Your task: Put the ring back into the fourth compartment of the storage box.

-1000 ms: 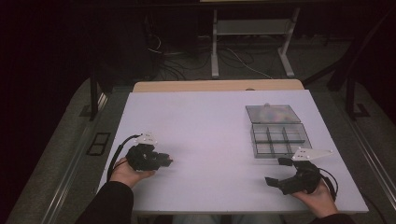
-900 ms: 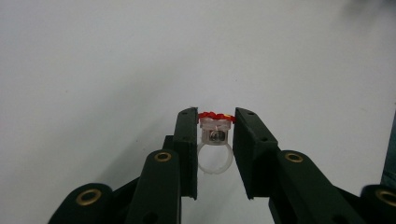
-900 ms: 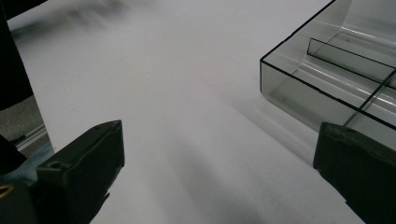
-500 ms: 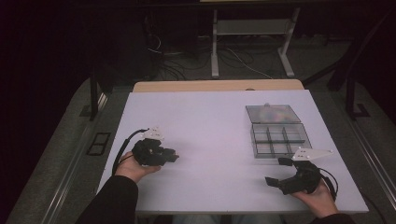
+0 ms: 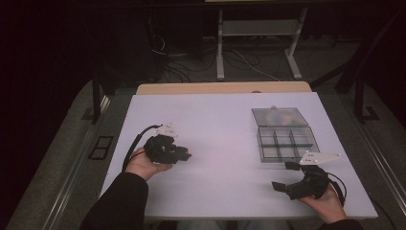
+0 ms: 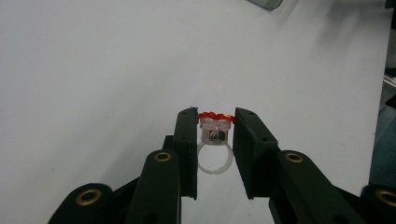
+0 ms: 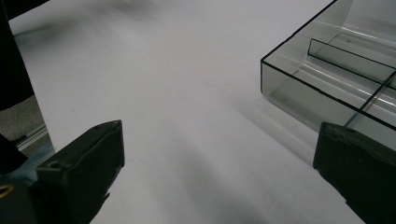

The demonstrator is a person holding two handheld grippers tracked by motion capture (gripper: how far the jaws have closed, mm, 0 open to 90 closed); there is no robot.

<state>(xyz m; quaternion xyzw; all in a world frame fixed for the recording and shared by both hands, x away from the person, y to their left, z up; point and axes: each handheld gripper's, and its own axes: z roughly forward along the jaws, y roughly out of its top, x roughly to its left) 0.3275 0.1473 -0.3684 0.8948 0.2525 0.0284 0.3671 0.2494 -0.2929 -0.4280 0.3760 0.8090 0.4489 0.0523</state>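
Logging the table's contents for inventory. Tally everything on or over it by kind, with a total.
Clear plastic ring with a red beaded top, held between the left tongs: 1
Clear plastic compartment box with its lid open: 1
Black handheld tongs, left and right: 2
Total: 4

On the white table [image 5: 225, 129], the left gripper [image 5: 184, 154] sits in the person's left hand [image 5: 146, 164], its black cable looping back behind it. Well off to its right, the right gripper [image 5: 286, 176] rests in the right hand [image 5: 323, 203], jaws spread apart. Just beyond it stands a clear compartment box [image 5: 286, 143], lid open.
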